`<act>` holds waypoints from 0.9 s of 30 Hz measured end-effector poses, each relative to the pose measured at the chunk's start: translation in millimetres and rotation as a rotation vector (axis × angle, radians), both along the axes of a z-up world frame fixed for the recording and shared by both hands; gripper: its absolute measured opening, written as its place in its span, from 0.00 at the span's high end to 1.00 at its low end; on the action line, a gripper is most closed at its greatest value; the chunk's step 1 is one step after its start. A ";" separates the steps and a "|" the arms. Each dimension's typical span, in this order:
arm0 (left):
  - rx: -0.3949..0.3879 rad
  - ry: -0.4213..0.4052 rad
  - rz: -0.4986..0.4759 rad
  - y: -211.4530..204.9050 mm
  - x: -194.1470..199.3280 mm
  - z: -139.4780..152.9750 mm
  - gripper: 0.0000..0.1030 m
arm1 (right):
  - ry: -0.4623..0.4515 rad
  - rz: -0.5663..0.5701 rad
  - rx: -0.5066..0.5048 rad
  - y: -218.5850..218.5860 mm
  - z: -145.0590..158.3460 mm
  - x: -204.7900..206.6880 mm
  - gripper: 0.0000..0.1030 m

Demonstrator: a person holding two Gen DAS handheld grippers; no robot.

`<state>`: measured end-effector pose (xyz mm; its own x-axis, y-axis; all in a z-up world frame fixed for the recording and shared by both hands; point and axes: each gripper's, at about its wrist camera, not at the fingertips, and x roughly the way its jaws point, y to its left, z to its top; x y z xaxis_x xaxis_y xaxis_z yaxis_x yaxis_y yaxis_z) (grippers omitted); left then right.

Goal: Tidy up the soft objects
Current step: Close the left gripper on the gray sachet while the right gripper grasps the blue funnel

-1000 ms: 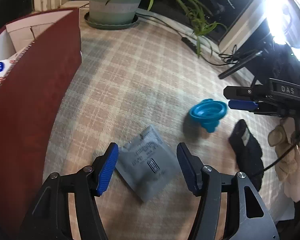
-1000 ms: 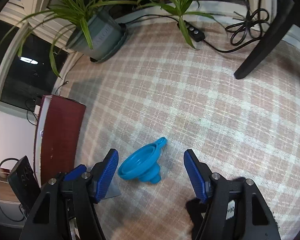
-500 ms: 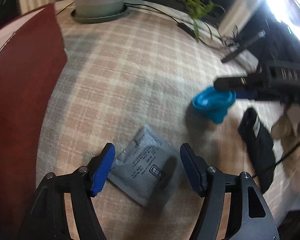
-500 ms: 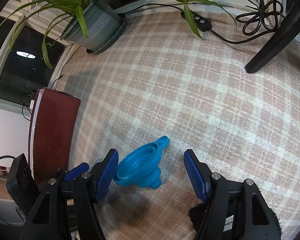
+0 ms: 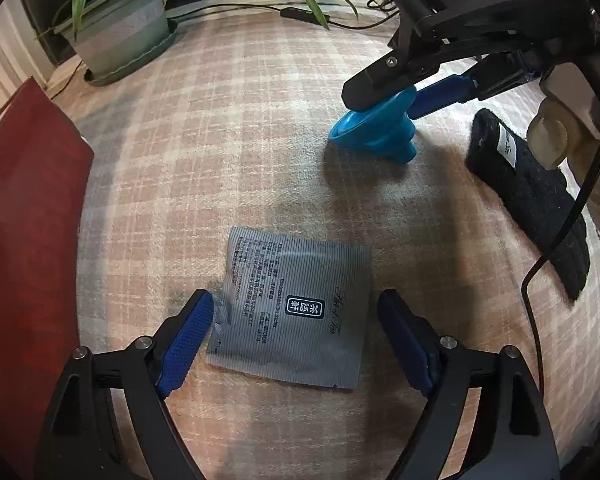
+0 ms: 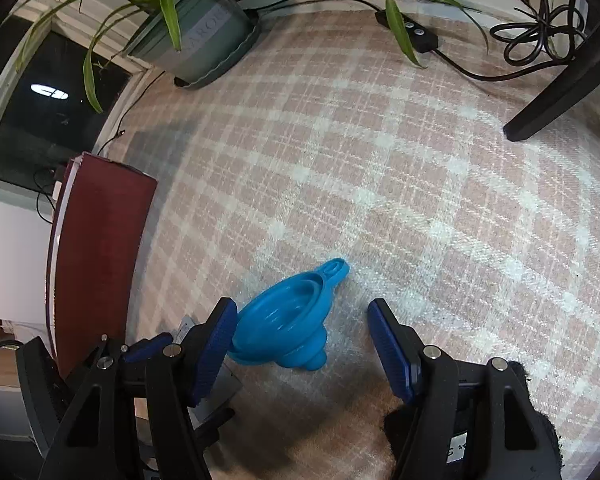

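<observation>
A grey foil sachet lies flat on the plaid cloth. My left gripper straddles it from above. Its jaws are opening, and the blue pads stand just outside the sachet's two side edges without pressing on it. A blue collapsible funnel lies tipped on the cloth between the fingers of my right gripper. That gripper is open: its left pad is close by the funnel's rim and its right pad stands well clear. The left wrist view shows the funnel under the right gripper. A black sock lies to the right.
A dark red box stands along the left edge of the cloth. A potted plant and a power strip with cables sit at the back. A black furniture leg rests at the back right. A gloved hand holds the right gripper.
The left gripper's jaws have widened. It rolled and came down closer over the sachet, which now lies square between the pads. The right gripper has hardly moved.
</observation>
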<state>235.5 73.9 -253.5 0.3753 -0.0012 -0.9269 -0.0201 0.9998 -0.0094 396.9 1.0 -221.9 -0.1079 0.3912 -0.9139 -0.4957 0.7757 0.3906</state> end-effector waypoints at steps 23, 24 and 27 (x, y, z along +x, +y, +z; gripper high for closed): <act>-0.039 -0.025 0.058 9.4 -17.3 4.5 0.33 | -0.029 0.035 -0.009 5.2 11.7 -11.9 0.68; -0.043 -0.026 0.063 8.9 -18.8 5.5 0.33 | -0.030 0.031 -0.007 4.8 12.5 -11.9 0.71; -0.058 -0.035 0.077 10.3 -23.3 9.6 0.33 | -0.032 0.022 0.001 2.1 15.5 -10.7 0.81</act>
<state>212.2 84.2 -243.9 0.4088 -0.0241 -0.9123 -0.0959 0.9930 -0.0692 386.2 3.0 -206.4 -0.0869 0.3896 -0.9169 -0.5247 0.7645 0.3746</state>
